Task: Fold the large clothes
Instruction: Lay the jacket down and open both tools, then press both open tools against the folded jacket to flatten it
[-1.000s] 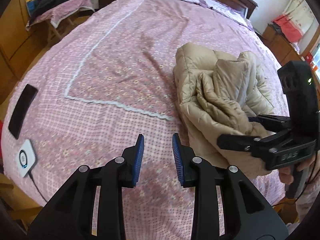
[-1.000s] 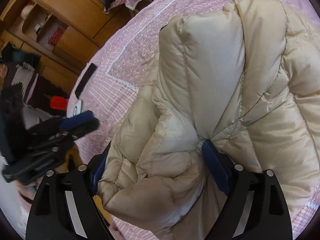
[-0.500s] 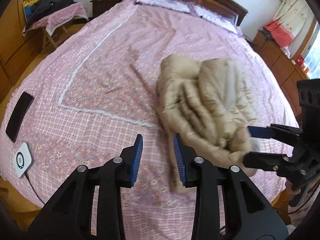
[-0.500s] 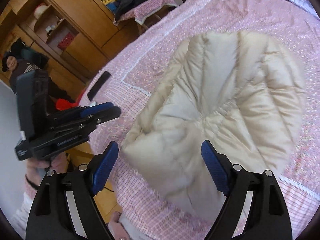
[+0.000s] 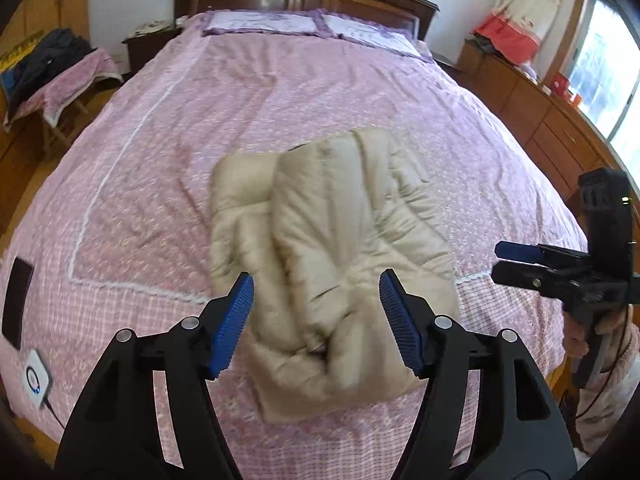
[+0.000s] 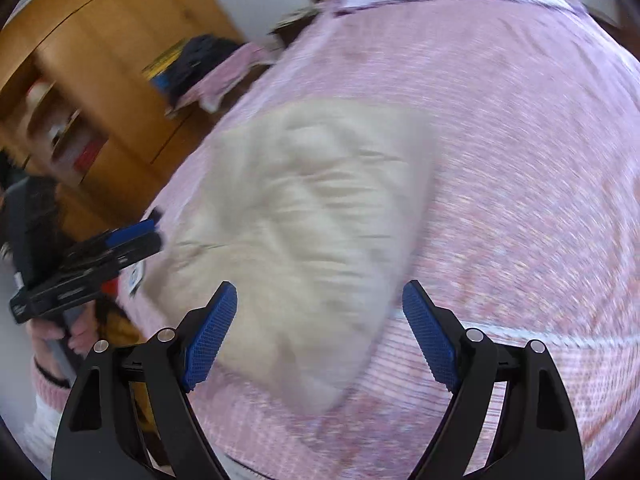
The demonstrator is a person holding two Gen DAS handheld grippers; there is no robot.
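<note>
Lying bundled near the foot of the pink bed (image 5: 304,92), the beige padded jacket (image 5: 332,248) is gripped by neither tool: left tongs (image 5: 316,320) are opening, right tongs (image 6: 320,332) held wide, both empty.

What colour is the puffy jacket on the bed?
The puffy jacket is beige, a light tan. It shows best in the left wrist view.

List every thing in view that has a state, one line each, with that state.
beige puffer jacket: folded into a bundle, lying on the bed, held by neither gripper.
left gripper: jaws opening, nothing between the pads.
right gripper: open, empty, above the jacket.
bedspread: spread over the bed, lightly creased.
phone: lying flat, screen dark.
white charger puck: lit ring, cable attached.
</note>
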